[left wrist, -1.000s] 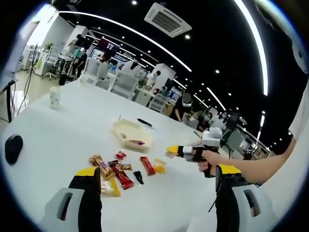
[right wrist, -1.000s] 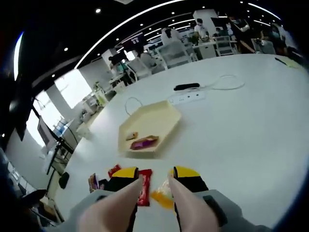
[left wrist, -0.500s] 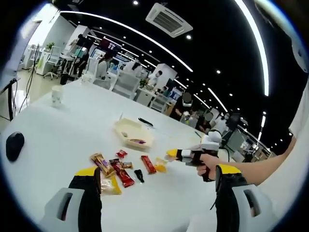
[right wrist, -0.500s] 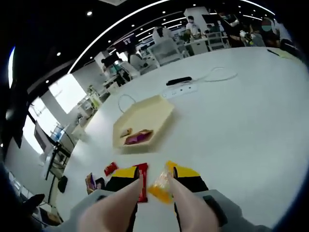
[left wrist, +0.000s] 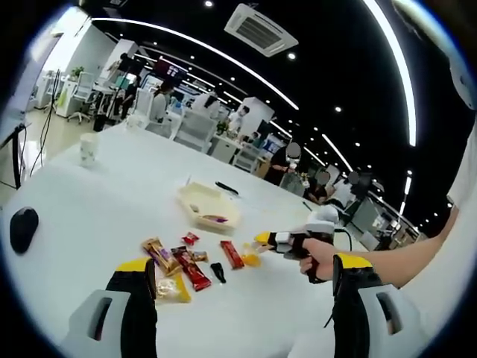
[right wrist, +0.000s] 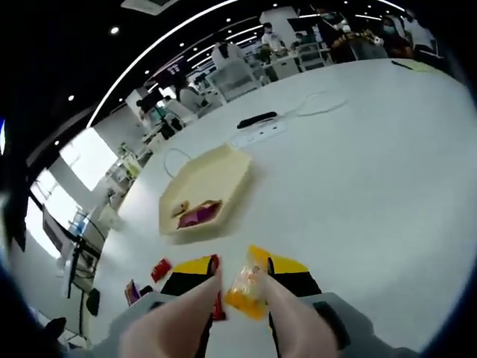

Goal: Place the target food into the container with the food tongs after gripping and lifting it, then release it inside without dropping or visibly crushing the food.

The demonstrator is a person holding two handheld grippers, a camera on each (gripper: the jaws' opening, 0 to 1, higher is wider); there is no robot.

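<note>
A yellow-orange snack packet (right wrist: 244, 289) lies on the white table between the two jaws of my right gripper (right wrist: 241, 266). The jaws stand close on either side of it, still apart, and I see no squeeze. From the left gripper view, a hand holds that right gripper (left wrist: 262, 239) just above the same packet (left wrist: 251, 259). The cream tray (right wrist: 223, 165) sits beyond, holding a purple-red packet (right wrist: 198, 215) and a small one (right wrist: 179, 209). My left gripper (left wrist: 242, 262) hangs wide open and holds nothing, back from the scattered snacks.
Loose wrapped snacks lie left of the packet: a red bar (left wrist: 231, 253), another red bar (left wrist: 192, 272), a gold one (left wrist: 156, 252). A power strip (right wrist: 257, 134) and cable (right wrist: 320, 104) lie behind the tray. A mouse (left wrist: 22, 227) and cup (left wrist: 87, 149) stand far left.
My right gripper has moved forward and down over the yellow-orange packet, which now sits deeper between its jaws. The jaw gap looks unchanged. My left gripper has stayed put.
</note>
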